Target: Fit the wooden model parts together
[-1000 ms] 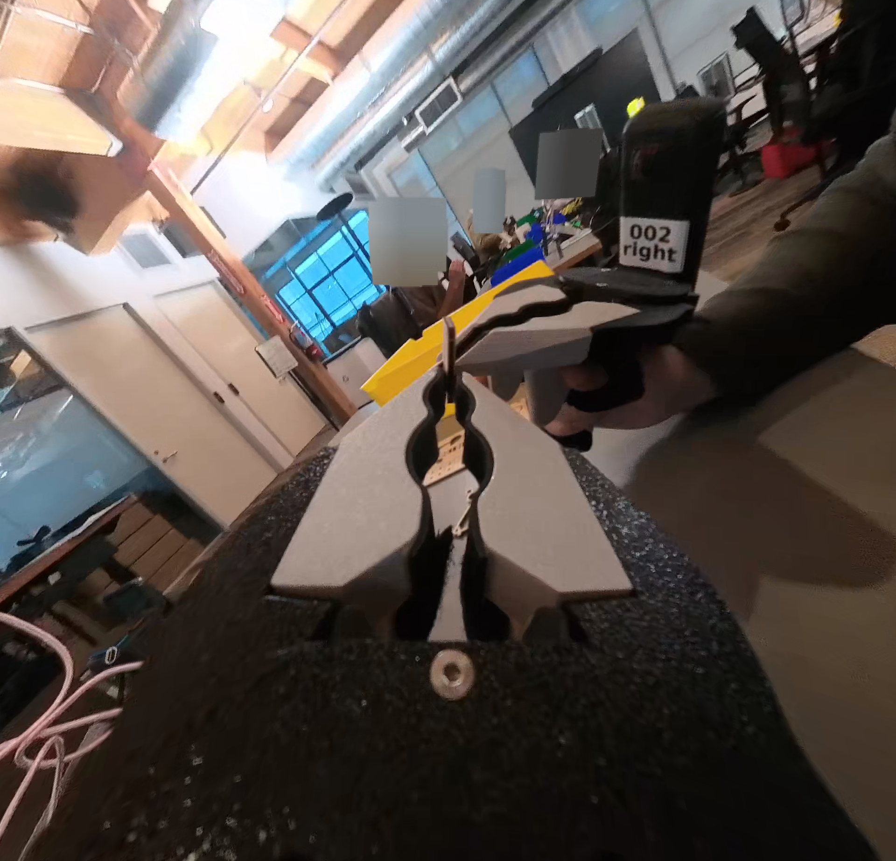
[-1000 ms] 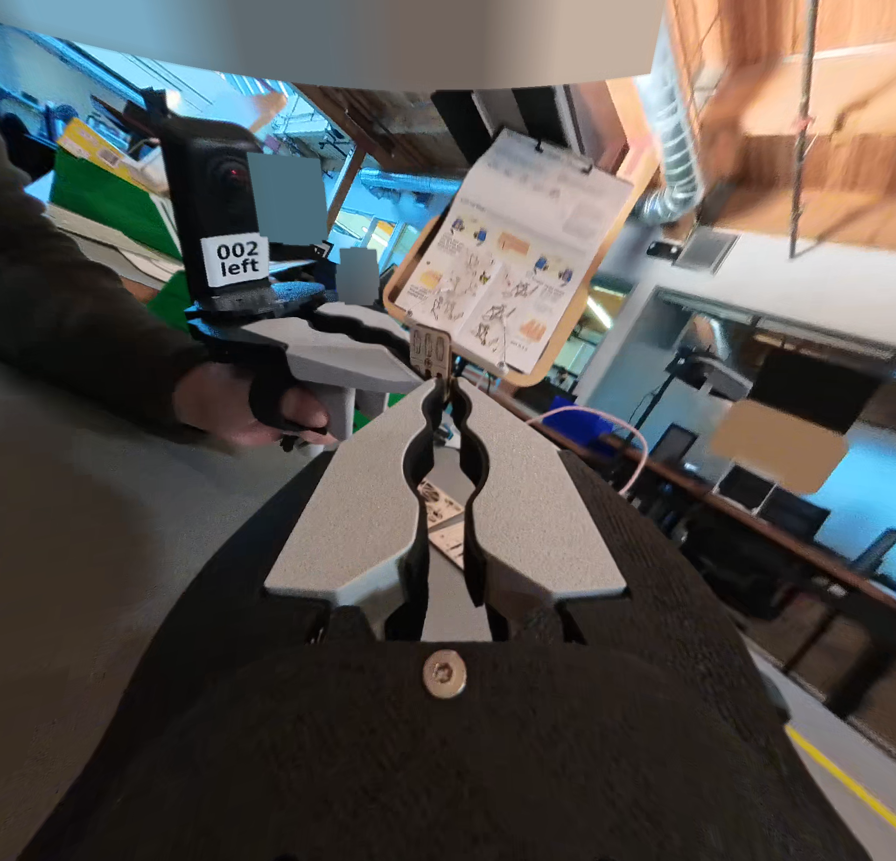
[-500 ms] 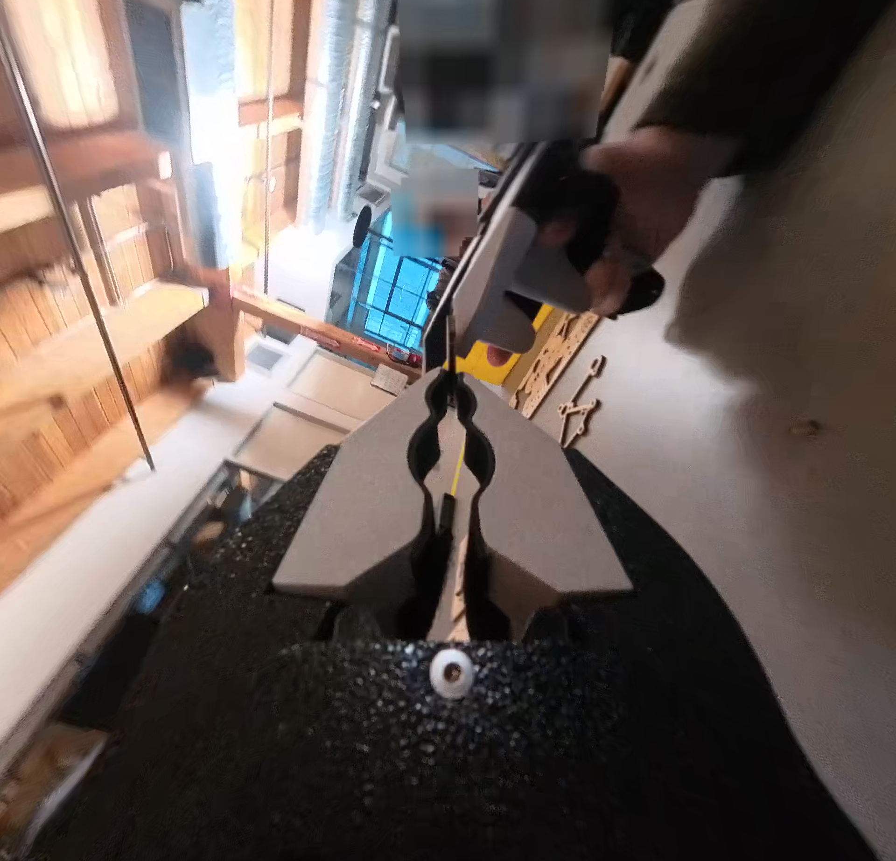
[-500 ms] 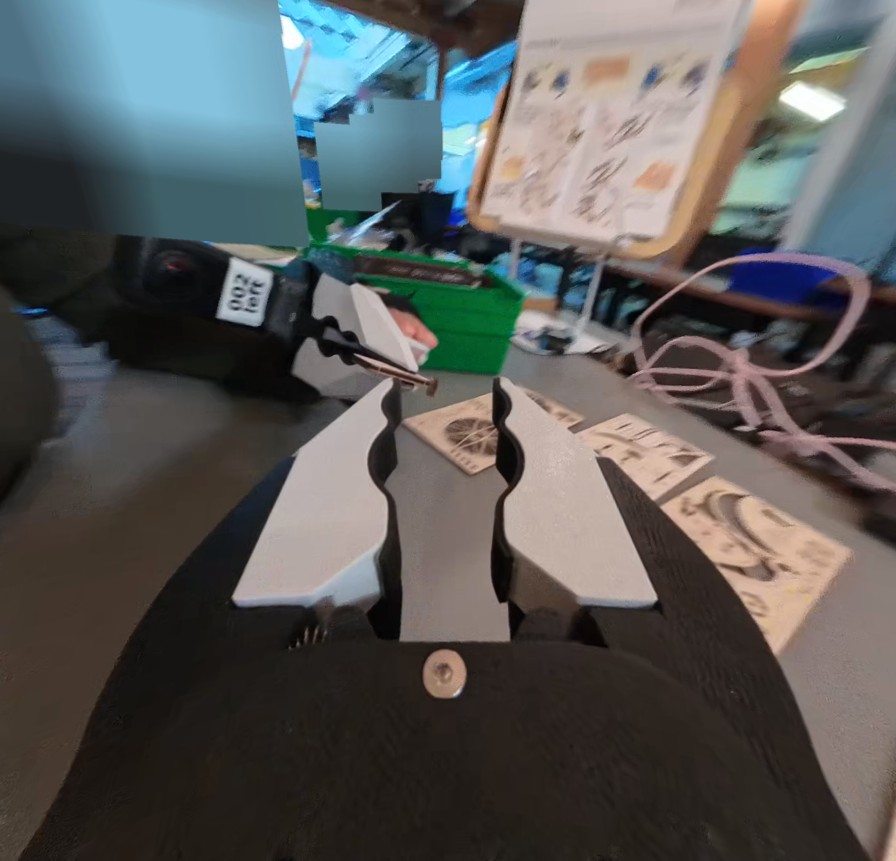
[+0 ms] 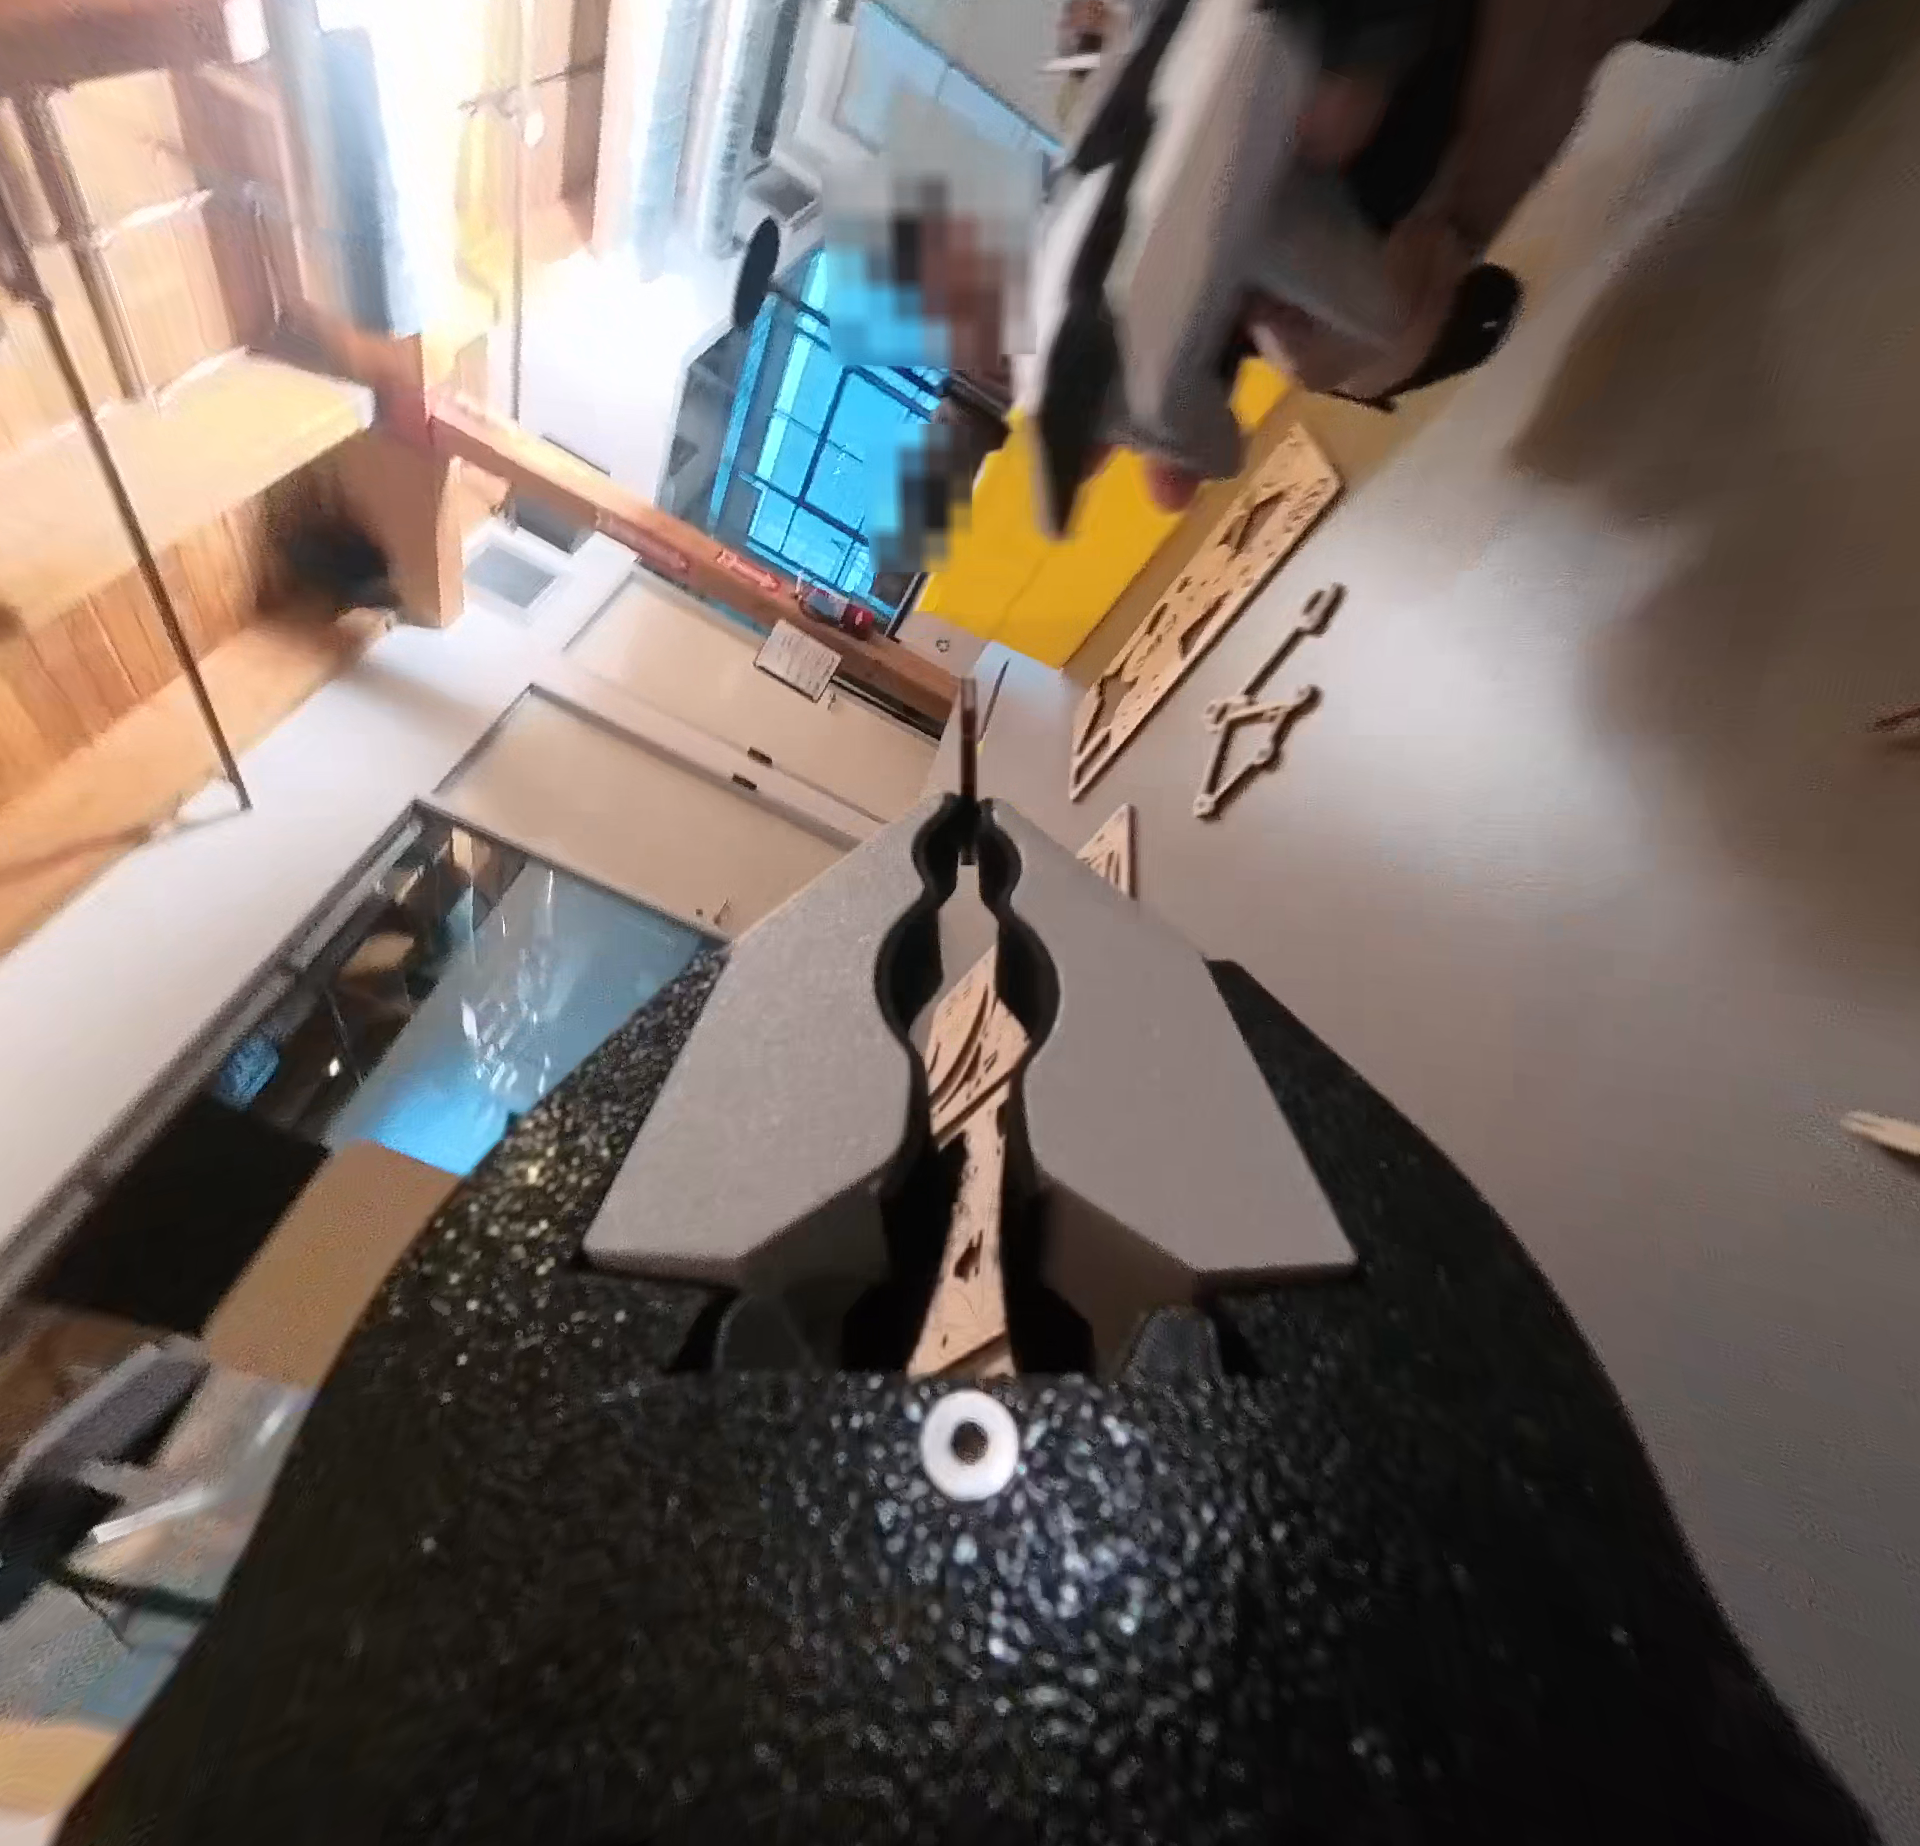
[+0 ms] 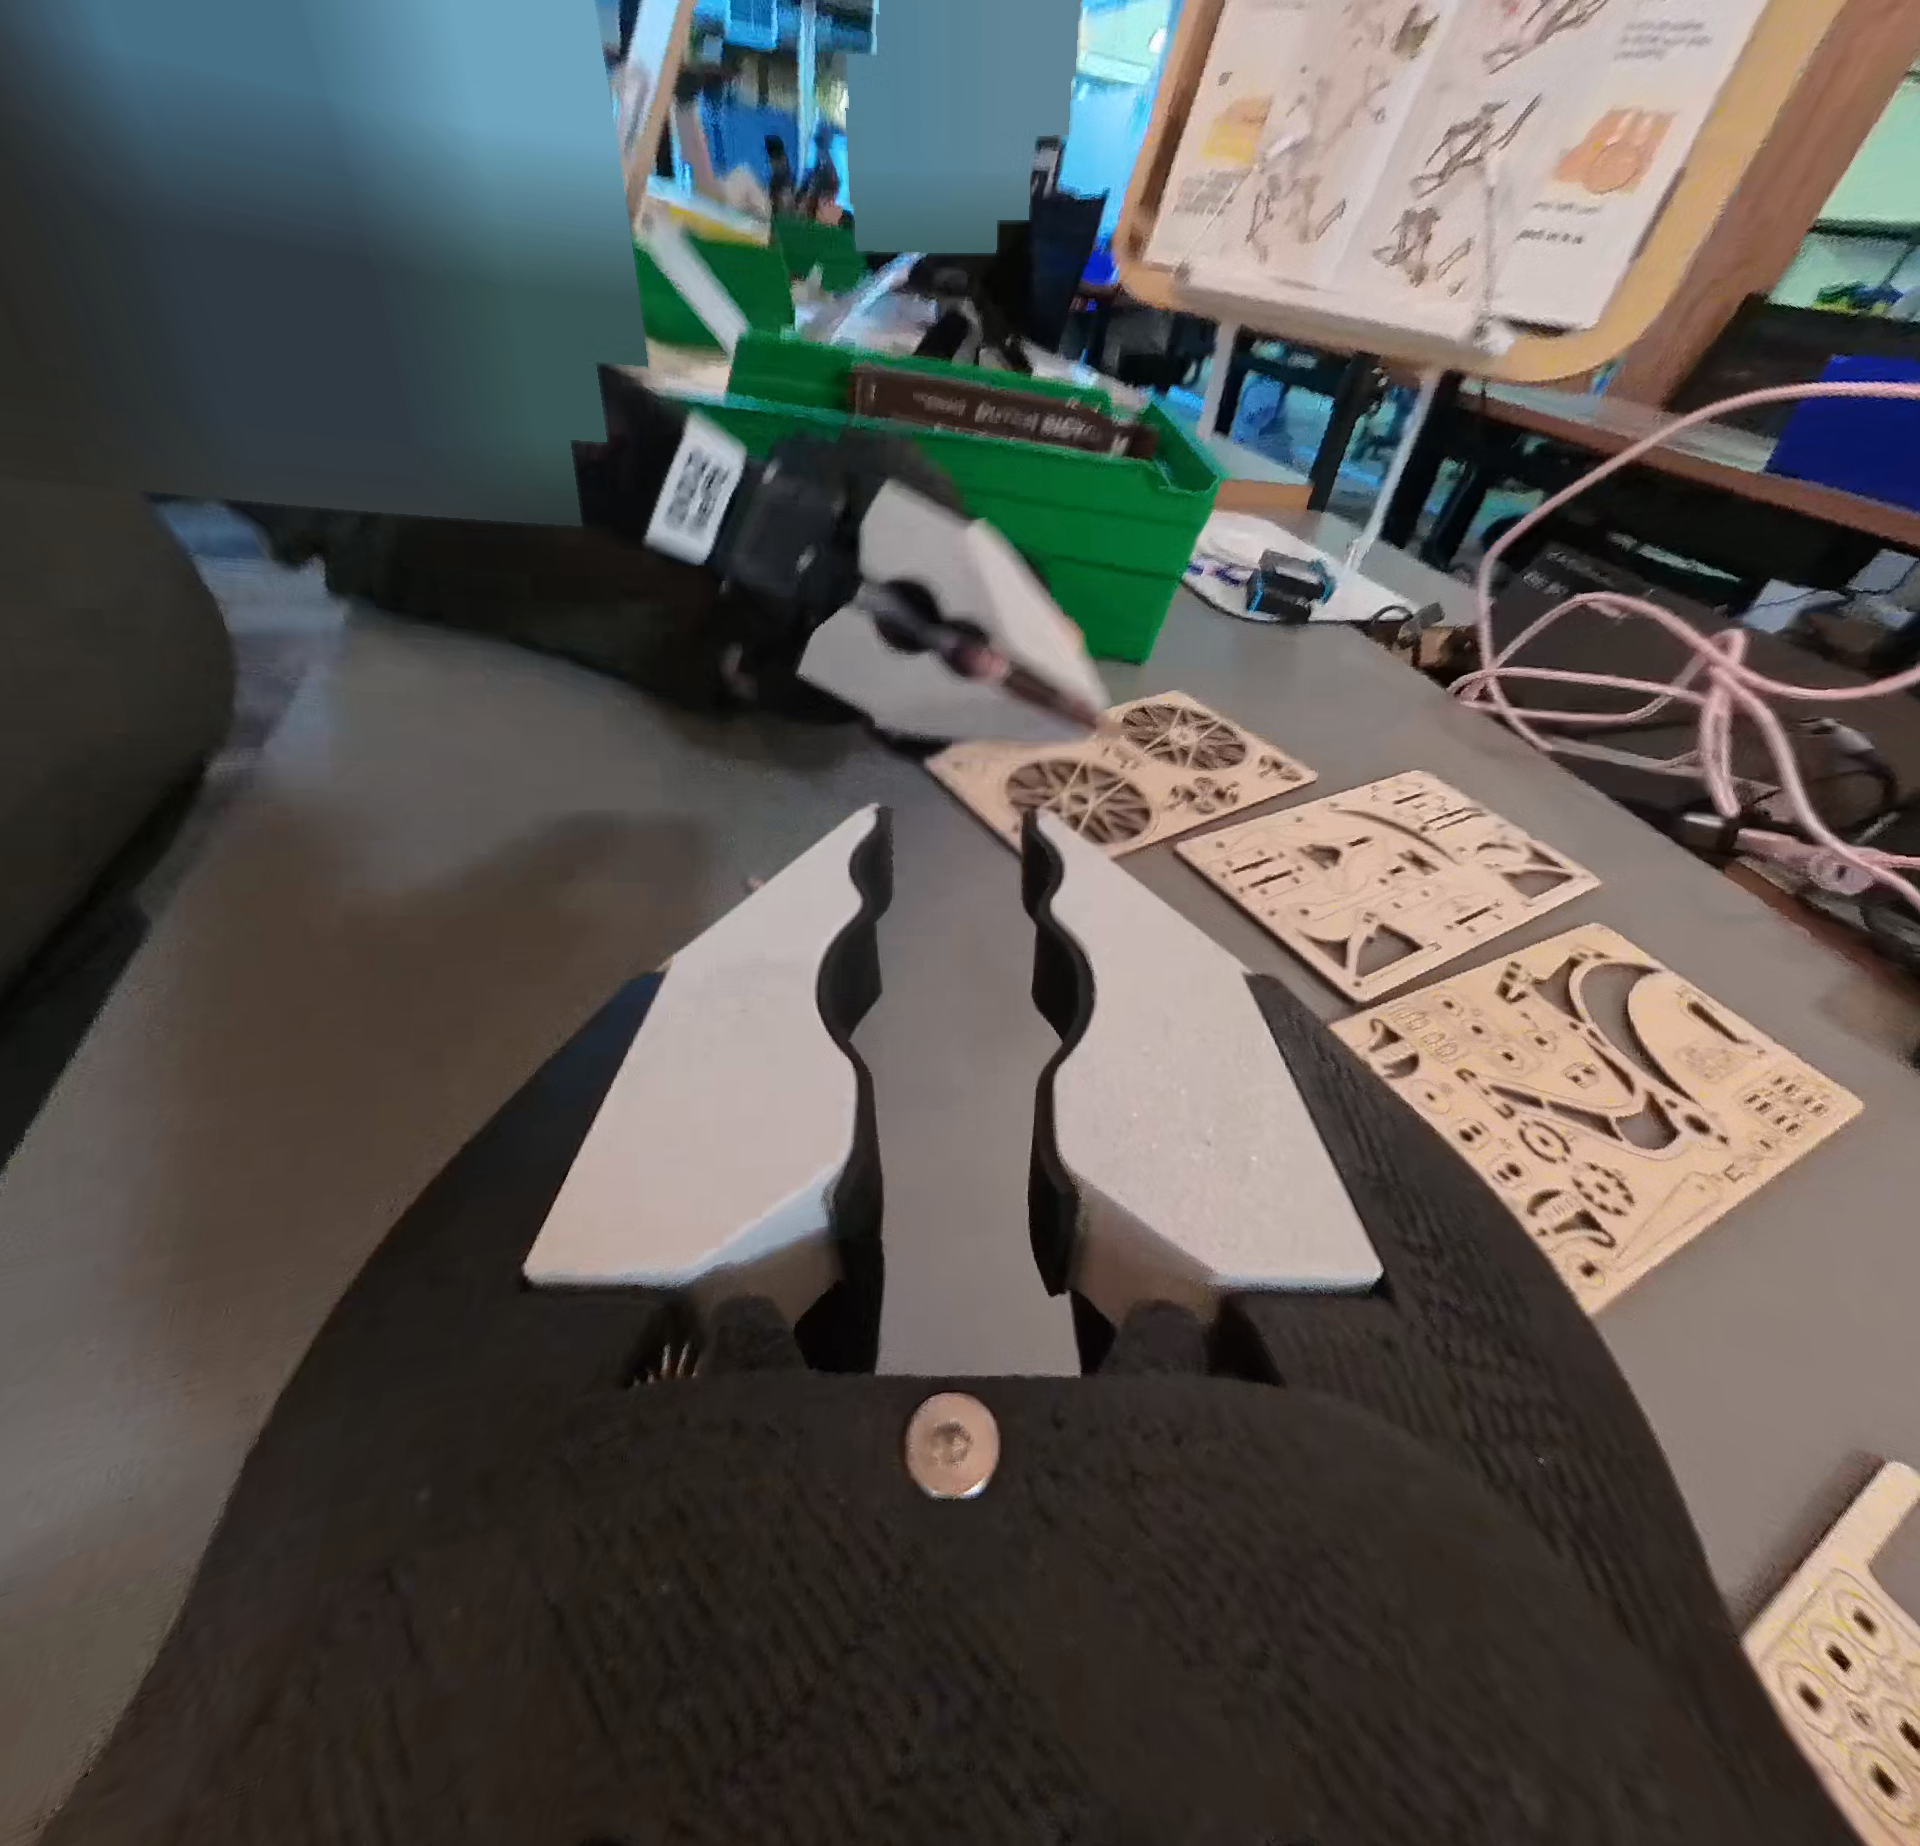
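The small wooden part [image 5: 968, 747] is pinched at the very tips of the left hand-held gripper [image 5: 966, 809], whose fingers are pressed together on it. It is seen edge-on as a thin dark sliver, so its shape cannot be made out. In the right wrist view the same part [image 6: 1049, 697] is a blurred dark strip at the tip of the left hand-held gripper [image 6: 1081, 707], held low over the wheel sheet [image 6: 1122, 778]; whether it touches the sheet is unclear.

The right hand-held gripper [image 6: 956, 830] stands with its fingers parted by a narrow gap, nothing between them, over bare grey tabletop [image 6: 416, 913]. From the left wrist view it [image 5: 1081, 487] is heavily blurred and cut off by the top edge.

Two more laser-cut sheets [image 6: 1382, 882] [image 6: 1590, 1100] lie in a row beside the wheel sheet, and a fourth [image 6: 1849, 1671] is cropped at the lower right corner. A loose linked wooden piece [image 5: 1257, 726] lies alone on the tabletop. Behind are a green bin [image 6: 1039, 508], an instruction board on a stand [image 6: 1455, 134] cut off above, and tangled pink cables [image 6: 1714, 695].
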A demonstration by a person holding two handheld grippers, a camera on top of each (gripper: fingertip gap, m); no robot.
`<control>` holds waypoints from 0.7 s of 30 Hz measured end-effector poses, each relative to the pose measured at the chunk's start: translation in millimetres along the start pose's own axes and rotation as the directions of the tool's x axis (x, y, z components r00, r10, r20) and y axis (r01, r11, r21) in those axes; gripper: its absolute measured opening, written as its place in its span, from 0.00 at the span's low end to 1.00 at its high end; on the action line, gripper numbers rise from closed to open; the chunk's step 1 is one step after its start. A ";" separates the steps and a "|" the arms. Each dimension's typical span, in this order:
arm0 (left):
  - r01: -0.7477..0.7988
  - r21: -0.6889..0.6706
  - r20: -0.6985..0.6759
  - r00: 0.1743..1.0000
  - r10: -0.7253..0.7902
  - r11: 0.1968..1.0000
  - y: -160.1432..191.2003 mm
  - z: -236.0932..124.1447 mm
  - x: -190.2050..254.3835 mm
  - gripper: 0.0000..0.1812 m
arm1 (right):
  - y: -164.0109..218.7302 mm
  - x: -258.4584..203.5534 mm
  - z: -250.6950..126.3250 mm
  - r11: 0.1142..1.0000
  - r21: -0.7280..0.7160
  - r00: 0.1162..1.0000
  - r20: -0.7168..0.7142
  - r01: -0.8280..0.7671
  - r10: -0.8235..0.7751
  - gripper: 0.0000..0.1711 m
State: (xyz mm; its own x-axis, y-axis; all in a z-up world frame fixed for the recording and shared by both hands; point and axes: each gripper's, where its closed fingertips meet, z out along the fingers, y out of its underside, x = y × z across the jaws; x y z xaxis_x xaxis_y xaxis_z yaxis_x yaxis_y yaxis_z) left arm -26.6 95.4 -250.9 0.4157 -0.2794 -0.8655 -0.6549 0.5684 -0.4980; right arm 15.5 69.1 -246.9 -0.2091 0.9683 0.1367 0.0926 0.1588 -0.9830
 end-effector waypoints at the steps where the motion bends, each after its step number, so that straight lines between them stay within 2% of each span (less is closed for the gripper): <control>1: 0.042 0.000 0.031 0.999 -0.042 0.999 4.4 -1.3 -7.6 0.00 | 6.4 -7.4 4.9 0.999 -0.045 0.999 0.024 0.030 -0.029 0.11; 3: 0.147 0.006 0.071 0.987 -0.147 0.989 11.4 -3.9 -19.9 0.00 | 22.9 -31.7 17.1 0.986 -0.149 0.990 0.130 0.072 -0.053 0.08; 7: 0.261 0.046 0.073 0.962 -0.264 0.964 12.8 -6.1 -26.1 0.01 | 56.8 -70.0 27.1 0.933 -0.349 0.950 0.312 0.091 0.024 0.08; 16: 0.327 0.080 0.070 0.941 -0.332 0.942 12.2 -7.1 -29.7 0.00 | 80.7 -70.4 31.8 0.861 -0.501 0.954 0.291 0.092 0.068 0.08; 21: 0.364 0.090 0.073 0.926 -0.371 0.927 13.9 -8.5 -33.2 0.00 | 80.8 -70.7 34.5 0.858 -0.506 0.955 0.288 0.084 0.076 0.07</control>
State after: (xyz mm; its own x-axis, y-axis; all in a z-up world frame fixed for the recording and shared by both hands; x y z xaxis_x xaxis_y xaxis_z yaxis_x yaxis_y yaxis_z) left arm -54.9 106.0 -229.5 0.6735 -0.4132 -0.6129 -0.3990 0.4947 -0.7720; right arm 4.2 6.7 -340.2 -0.4731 0.8808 0.0200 0.5546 0.3154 -0.7700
